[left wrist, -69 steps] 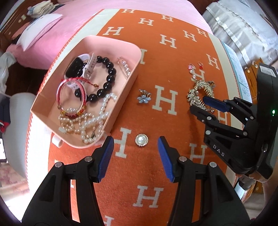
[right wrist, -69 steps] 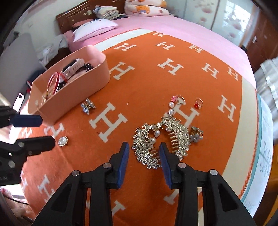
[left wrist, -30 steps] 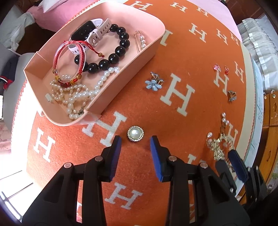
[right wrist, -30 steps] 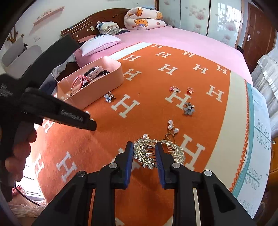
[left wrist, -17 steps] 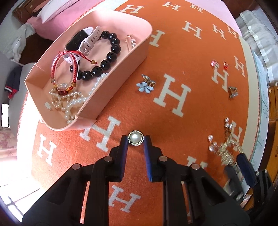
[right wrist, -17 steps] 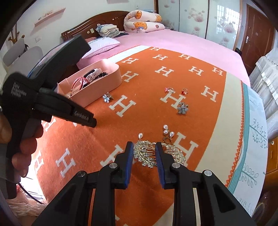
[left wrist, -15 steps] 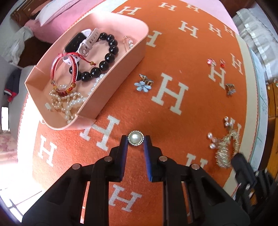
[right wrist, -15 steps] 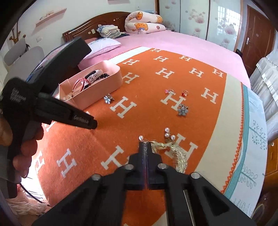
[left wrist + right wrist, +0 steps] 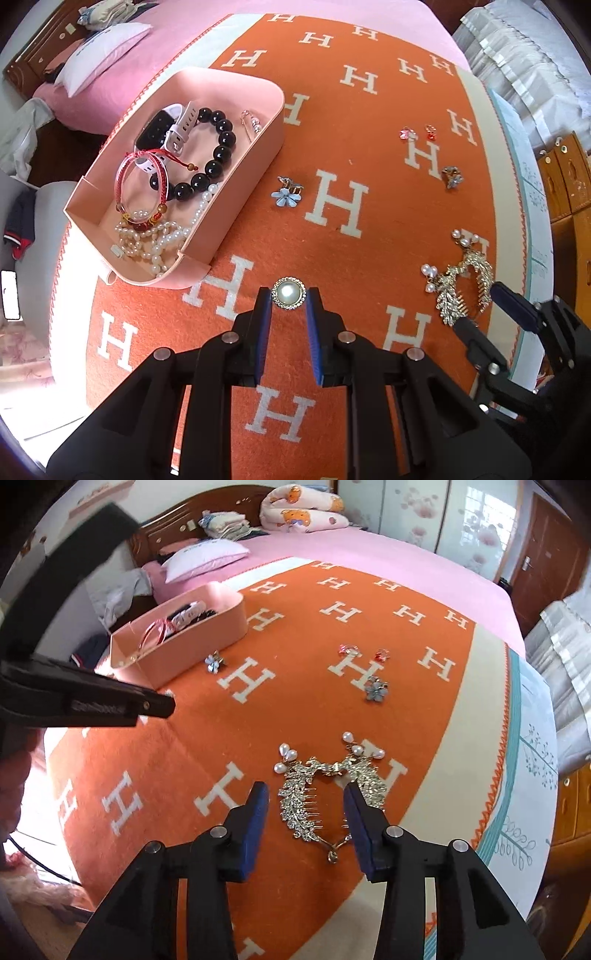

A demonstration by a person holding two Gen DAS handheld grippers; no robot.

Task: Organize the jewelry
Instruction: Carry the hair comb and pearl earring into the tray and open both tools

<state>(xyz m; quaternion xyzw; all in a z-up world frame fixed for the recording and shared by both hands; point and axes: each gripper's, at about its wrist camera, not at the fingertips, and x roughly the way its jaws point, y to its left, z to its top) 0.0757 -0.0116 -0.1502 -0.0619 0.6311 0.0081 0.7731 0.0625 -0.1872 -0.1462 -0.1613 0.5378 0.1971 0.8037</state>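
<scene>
My left gripper [image 9: 288,300] is shut on a round pearl brooch [image 9: 288,292], held at the fingertips above the orange blanket. A pink tray [image 9: 236,206] to its upper left holds a watch, a black bead bracelet, red bangles and a pearl strand; it also shows in the right wrist view [image 9: 207,642]. My right gripper [image 9: 304,806] is open, its fingers on either side of a gold rhinestone hair comb [image 9: 299,805] lying on the blanket. In the left wrist view the comb [image 9: 458,288] lies at the right, by the right gripper [image 9: 491,310].
Loose on the orange H-pattern blanket [image 9: 340,110] lie a blue flower clip [image 9: 287,195], a second flower clip [image 9: 452,176] and two red earrings [image 9: 408,133]. The blanket's edge and a drop run along the right [image 9: 495,775]. A pillow [image 9: 203,559] lies at the bed head.
My left gripper has closed on the pearl brooch and lifted it. My right gripper closed at the hair comb, then opened; the comb lies on the blanket between its fingers.
</scene>
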